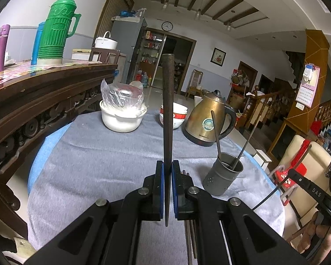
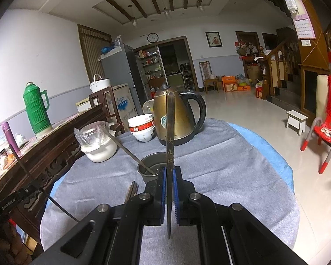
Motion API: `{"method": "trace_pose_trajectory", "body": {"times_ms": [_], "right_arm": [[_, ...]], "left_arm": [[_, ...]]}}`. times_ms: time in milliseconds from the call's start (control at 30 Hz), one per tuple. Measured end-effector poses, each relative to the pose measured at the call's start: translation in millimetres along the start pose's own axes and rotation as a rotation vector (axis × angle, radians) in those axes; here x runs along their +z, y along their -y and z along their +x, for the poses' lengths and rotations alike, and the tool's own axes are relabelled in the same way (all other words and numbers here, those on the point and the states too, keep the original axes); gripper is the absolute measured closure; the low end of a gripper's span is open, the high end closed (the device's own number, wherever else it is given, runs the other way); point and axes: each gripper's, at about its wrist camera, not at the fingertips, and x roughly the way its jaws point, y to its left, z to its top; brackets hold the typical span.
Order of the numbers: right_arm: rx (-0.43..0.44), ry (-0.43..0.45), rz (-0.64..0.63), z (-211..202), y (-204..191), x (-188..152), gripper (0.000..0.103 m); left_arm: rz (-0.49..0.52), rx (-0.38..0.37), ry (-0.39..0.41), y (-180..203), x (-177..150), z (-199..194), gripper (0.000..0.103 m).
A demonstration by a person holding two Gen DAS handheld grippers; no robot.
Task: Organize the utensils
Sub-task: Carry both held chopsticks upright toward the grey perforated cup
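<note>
Left gripper (image 1: 167, 190) clamps one chopstick (image 1: 167, 110) upright; right gripper (image 2: 170, 190) clamps another chopstick (image 2: 170, 145). Holder (image 1: 222, 174) at two o'clock: recommend lowering tips vertically, one at a time.

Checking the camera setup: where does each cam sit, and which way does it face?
Left wrist: on the left gripper, looking along its chopstick across the table towards the kettle; the right gripper's body shows at right.
Right wrist: on the right gripper, shut on a chopstick, facing the kettle; a hand at left.
Shared: kettle, utensil cup, bowls.
</note>
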Motion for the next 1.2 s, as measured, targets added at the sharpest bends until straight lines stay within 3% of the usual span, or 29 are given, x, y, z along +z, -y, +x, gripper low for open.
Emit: {"method": "trace_pose_trajectory", "body": {"times_ms": [1200], "right_arm": [[0.031,0.002,0.03,-5,-1,2,0.096]], "left_arm": [[-0.003,-0.007,0.029,1,7,-9,0.096]]}}
